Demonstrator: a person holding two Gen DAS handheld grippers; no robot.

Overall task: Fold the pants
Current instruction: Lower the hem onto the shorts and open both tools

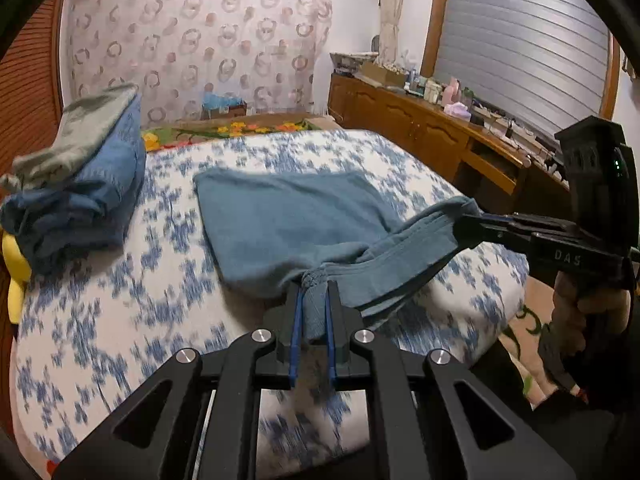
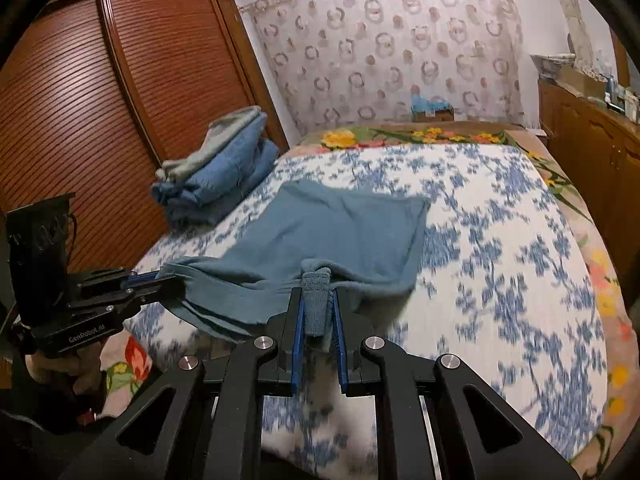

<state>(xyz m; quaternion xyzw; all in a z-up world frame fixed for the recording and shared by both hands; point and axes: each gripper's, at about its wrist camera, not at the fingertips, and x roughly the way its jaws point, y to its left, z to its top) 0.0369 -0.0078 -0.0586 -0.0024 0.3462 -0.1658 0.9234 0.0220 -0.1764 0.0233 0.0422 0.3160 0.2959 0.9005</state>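
left gripper (image 1: pixel 312 300) – pinching teal pants (image 1: pixel 280 216) cuff | right gripper (image 2: pixel 318 300) – clamped on other cuff | pants half lifted off floral bedspread (image 2: pixel 500 240)

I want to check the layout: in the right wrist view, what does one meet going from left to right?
Left gripper clamped on the teal pants' edge → stack of folded blue and grey clothes → teal knit pants → right gripper clamped on their bunched cuff → blue-and-white floral bedspread → brown wooden cabinet.
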